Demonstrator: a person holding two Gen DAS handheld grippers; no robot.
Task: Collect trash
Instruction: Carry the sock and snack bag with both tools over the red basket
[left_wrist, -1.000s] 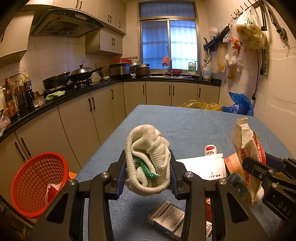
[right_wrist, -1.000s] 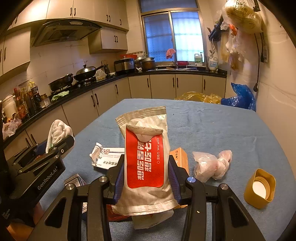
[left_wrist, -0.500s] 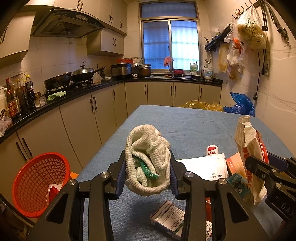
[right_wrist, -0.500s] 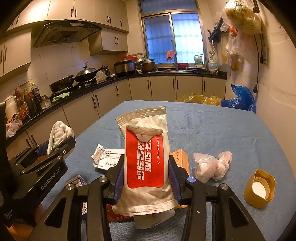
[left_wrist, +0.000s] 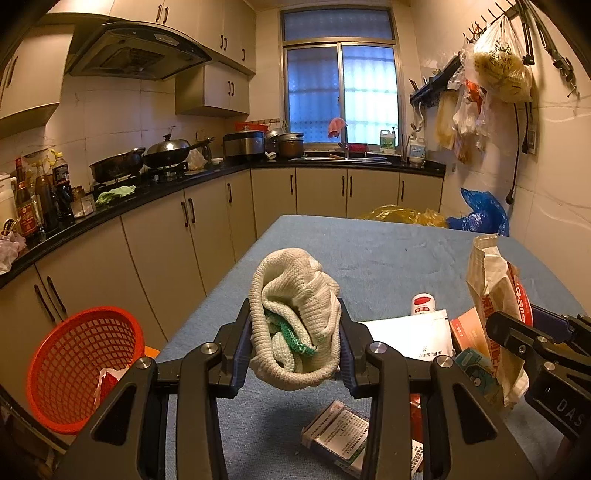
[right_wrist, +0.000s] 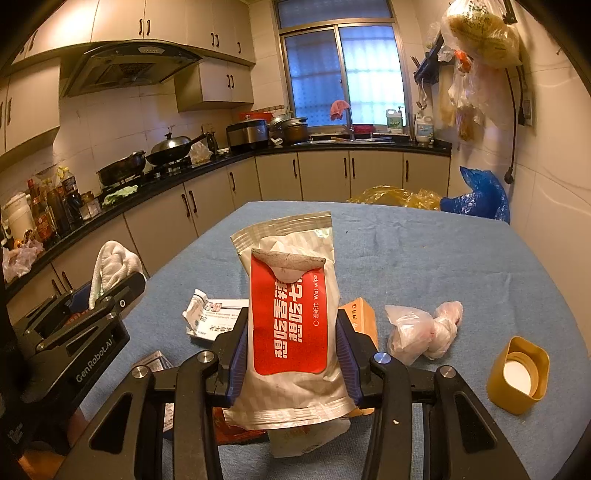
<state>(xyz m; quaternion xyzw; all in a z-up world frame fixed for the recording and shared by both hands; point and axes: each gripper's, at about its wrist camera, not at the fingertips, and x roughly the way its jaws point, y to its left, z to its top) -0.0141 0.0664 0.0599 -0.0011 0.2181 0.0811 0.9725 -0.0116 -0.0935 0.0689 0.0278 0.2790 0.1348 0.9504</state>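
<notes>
My left gripper (left_wrist: 293, 345) is shut on a crumpled white knit cloth (left_wrist: 291, 314) with a green patch, held above the blue table (left_wrist: 388, 254). My right gripper (right_wrist: 291, 354) is shut on a red-and-white wet wipe packet (right_wrist: 291, 314), held upright over the table; it also shows in the left wrist view (left_wrist: 495, 295). An orange mesh waste basket (left_wrist: 79, 363) stands on the floor left of the table, with some trash in it. The left gripper and cloth show in the right wrist view (right_wrist: 110, 269).
On the table lie a white paper packet (left_wrist: 410, 332), a small box (left_wrist: 340, 435), an orange carton (right_wrist: 360, 317), a knotted plastic bag (right_wrist: 421, 328) and a yellow cap (right_wrist: 517, 373). Kitchen cabinets (left_wrist: 166, 240) run along the left. Yellow and blue bags (right_wrist: 476, 199) sit at the table's far end.
Both grippers have drifted slightly, the left one a little to the right and forward, still holding the cloth and the packet. Nothing was let go.
</notes>
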